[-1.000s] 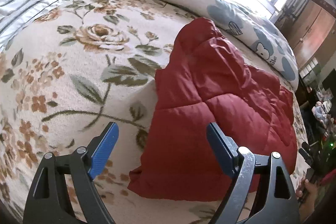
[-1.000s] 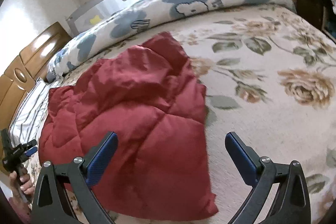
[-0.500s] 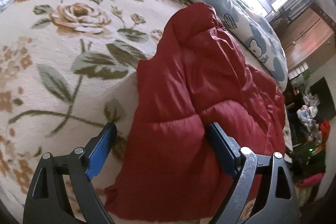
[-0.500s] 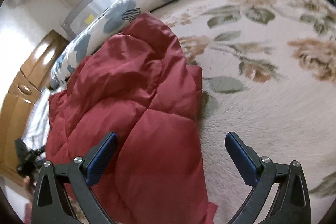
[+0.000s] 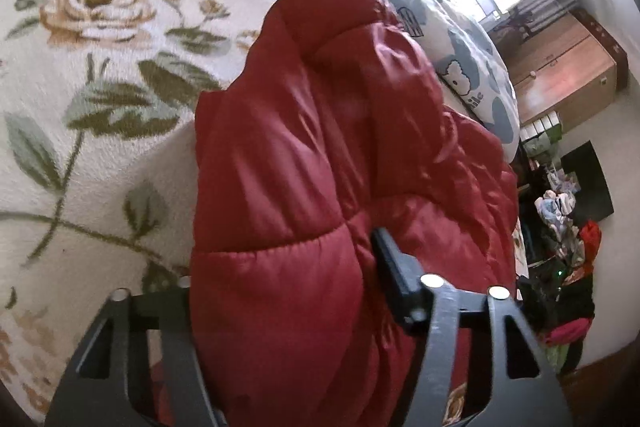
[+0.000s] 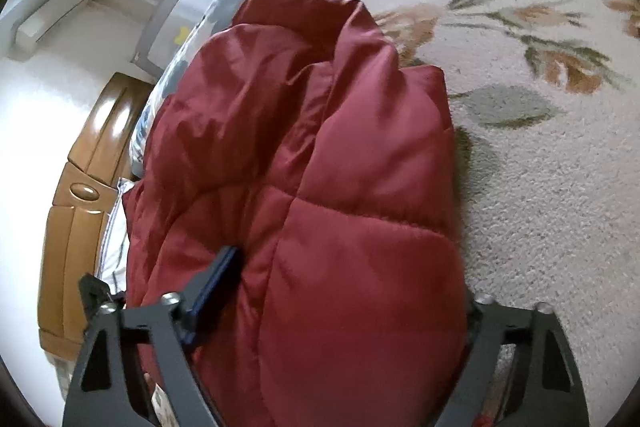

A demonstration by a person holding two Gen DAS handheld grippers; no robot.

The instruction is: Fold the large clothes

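Observation:
A red quilted puffer jacket point(image 5: 320, 155) lies on the floral bedspread point(image 5: 100, 99). In the left wrist view its near corner bulges between the fingers of my left gripper point(image 5: 288, 267); the right finger point(image 5: 394, 267) presses into the fabric and the left finger is hidden under it. In the right wrist view the jacket point(image 6: 320, 155) fills the gap of my right gripper point(image 6: 344, 279); the left blue pad point(image 6: 218, 271) is dug into a fold and the right finger is hidden behind the fabric. Both grippers have their jaws wide with jacket between them.
A blue-and-white cartoon duvet point(image 5: 460, 39) lies bunched along the far side of the bed. A wooden headboard point(image 6: 76, 195) stands at the left in the right wrist view. A wooden cabinet point(image 5: 560, 75) and piled clutter point(image 5: 568, 227) are beyond the bed.
Both grippers moved down and forward onto the jacket's near edge. The fabric now sits between the fingers and covers one pad on each gripper; before, the jaws hung free above it.

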